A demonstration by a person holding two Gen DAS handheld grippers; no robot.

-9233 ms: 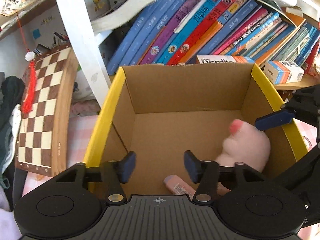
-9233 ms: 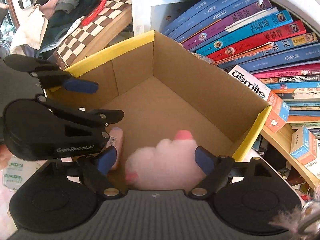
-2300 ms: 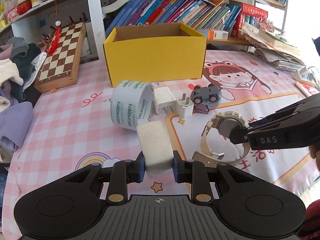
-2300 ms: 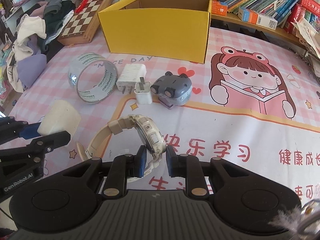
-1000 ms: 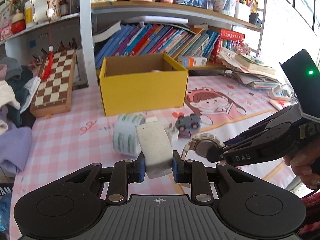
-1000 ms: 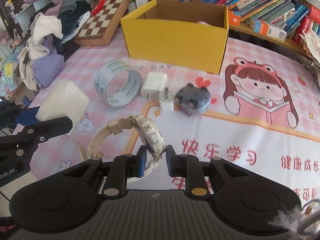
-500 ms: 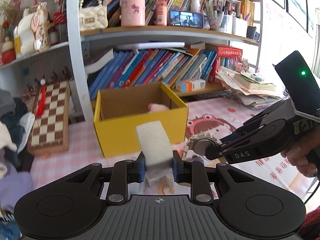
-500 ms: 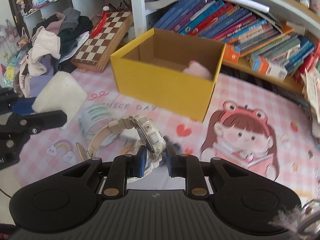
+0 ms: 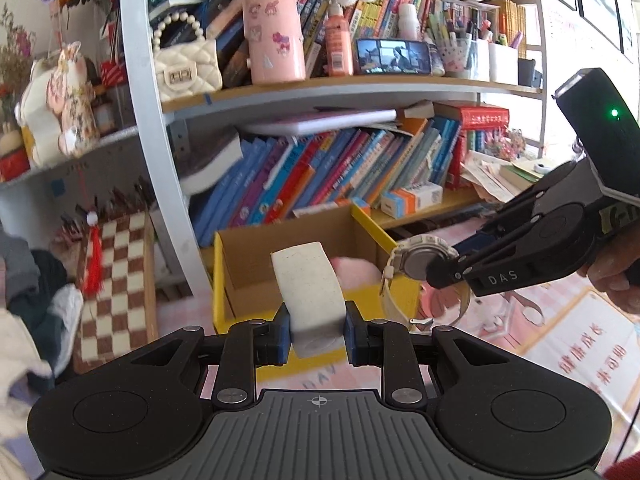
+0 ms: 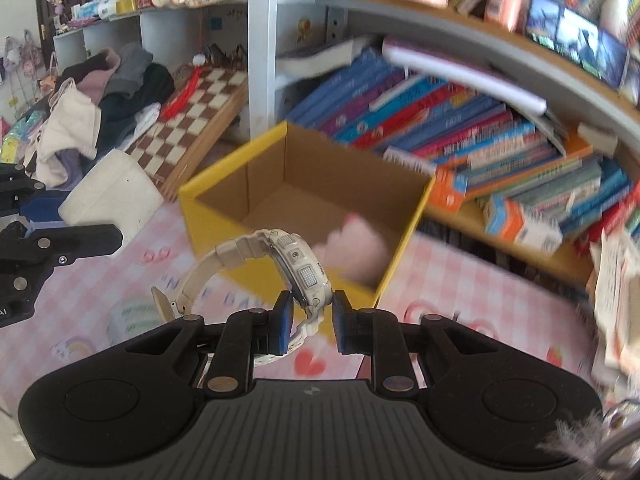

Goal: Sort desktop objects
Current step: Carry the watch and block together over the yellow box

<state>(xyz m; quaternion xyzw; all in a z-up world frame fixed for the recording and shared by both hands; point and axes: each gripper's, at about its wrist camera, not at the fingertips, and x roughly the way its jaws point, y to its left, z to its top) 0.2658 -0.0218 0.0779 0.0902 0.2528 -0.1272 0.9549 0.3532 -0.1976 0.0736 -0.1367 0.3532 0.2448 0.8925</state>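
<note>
We hold a white block (image 9: 309, 292) clamped in our left gripper (image 9: 314, 338) and a white watch (image 10: 298, 268) pinched in our right gripper (image 10: 308, 322), both raised just near of the yellow box (image 10: 224, 220).

— Left gripper (image 9: 314, 334)?
— Raised, level, jaws pinched on a white block (image 9: 307, 292).
— And the right gripper (image 10: 308, 322)?
— At its three o'clock, clamping a watch (image 10: 298, 268), a hand (image 9: 614, 276) behind it.
</note>
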